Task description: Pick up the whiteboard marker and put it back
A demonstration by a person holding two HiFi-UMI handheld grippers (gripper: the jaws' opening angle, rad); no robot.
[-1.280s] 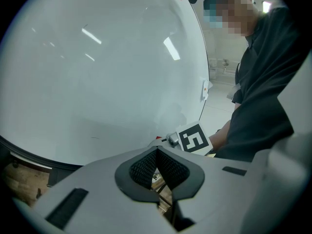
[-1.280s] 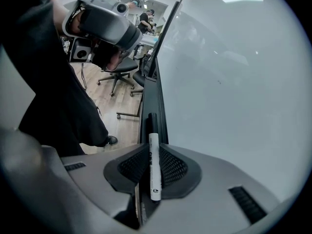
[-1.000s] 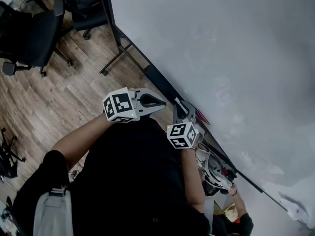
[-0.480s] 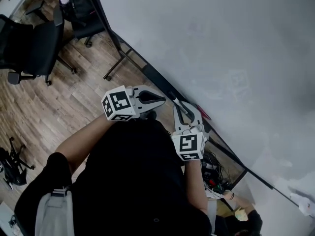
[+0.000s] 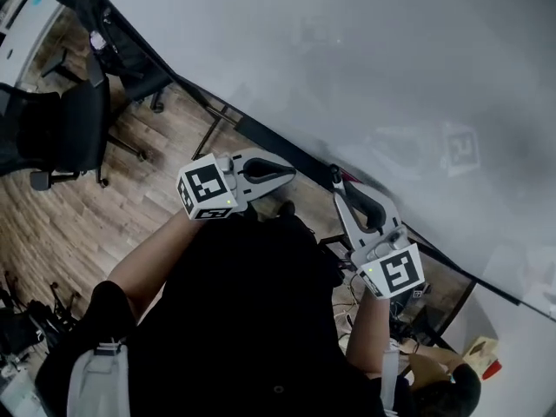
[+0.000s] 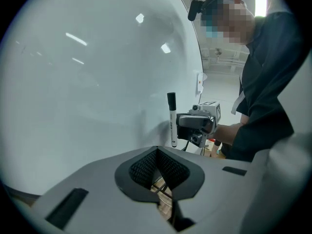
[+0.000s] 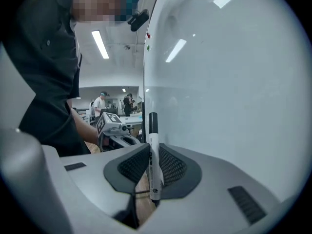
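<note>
I read the right gripper point(image 7: 154, 151) clamped on the marker point(image 7: 154, 167), upright between its jaws; whiteboard point(image 7: 234, 82) just right of them. Left gripper point(image 6: 157, 152) clenched, empty. Wood floor point(image 5: 74, 224) and office chair point(image 5: 65, 129) below.

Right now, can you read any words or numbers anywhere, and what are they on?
Marker: dark print along its barrel, too blurred to read.
Cubes: black-and-white square patterns only, no words.
Whiteboard: faint smudges, nothing readable.
</note>
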